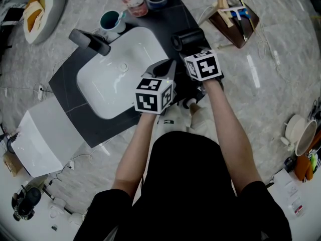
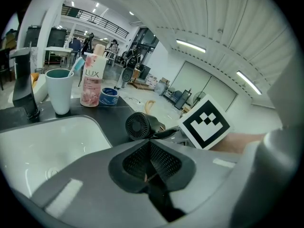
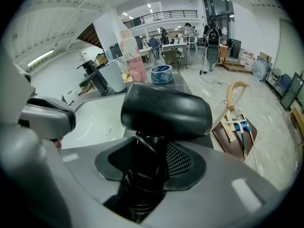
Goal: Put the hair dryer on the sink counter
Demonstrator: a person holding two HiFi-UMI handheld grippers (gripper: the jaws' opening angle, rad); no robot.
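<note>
Black dryer [image 3: 166, 110], glossy rounded barrel, grilled at the back, pinched by its ribbed handle [image 3: 142, 184] in the right gripper [image 3: 147, 160], at the dark counter [image 1: 165, 19] edge beside the white basin [image 1: 115, 79]. Left gripper [image 2: 151, 163] pressed together, empty, just beside. Forearms [image 1: 225, 114] stretched forward.

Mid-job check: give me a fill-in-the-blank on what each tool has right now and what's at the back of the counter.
1. The right tool is shut on the hair dryer's ____.
2. The left tool is shut and holds ____.
3. The toothbrush stands in the ____ beside the pink bottle.
Missing words: handle; nothing; cup.
</note>
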